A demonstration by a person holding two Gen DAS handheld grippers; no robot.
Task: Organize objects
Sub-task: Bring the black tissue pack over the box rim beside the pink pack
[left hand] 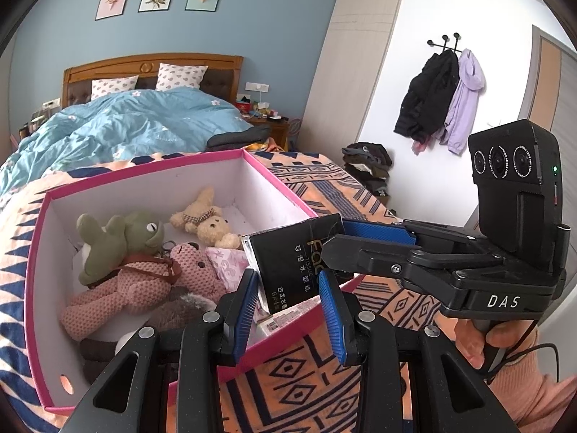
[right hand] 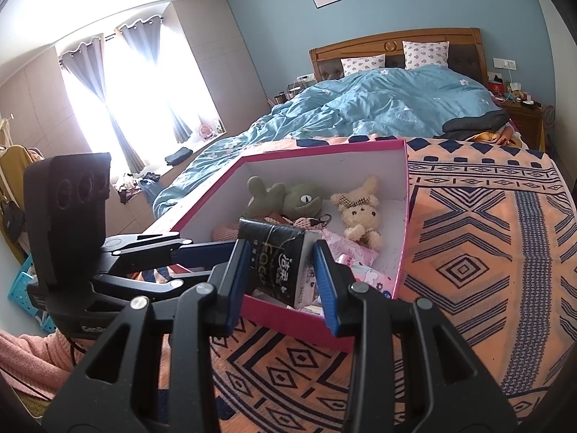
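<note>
Two grippers share one load in the left wrist view. The left gripper [left hand: 288, 278], at bottom centre, has its ribbed blue pads closed narrowly on the lower end of the black tissue pack [left hand: 285, 252]. The right gripper [left hand: 335, 238] reaches in from the right and pinches the pack's upper right corner. The pack hangs tilted over the near edge of the box [left hand: 151, 195] at centre left, not yet resting inside. Releasing well probably means lowering it into the free near corner, then letting one grip go before the other so the soft pack does not twist. The pack is glossy, crinkled film, a slab that dents easily. The box is stiff card, pink outside and white within. A plush green frog [left hand: 122, 241], a knobbly pink bear [left hand: 126, 288] and a fuzzy cream rabbit [left hand: 205, 223] fill its middle.

From the right wrist view, the right gripper [right hand: 282, 249] at lower centre is closed on the pack [right hand: 277, 252] across its width. The left gripper [right hand: 223, 252] enters from the left, its tips hidden behind the near pad. The pack sits above the box's [right hand: 324, 169] near rim. Frog [right hand: 295, 198] and rabbit [right hand: 357, 209] lie further back. A woven patterned blanket [right hand: 468, 252] spreads across the right.
</note>
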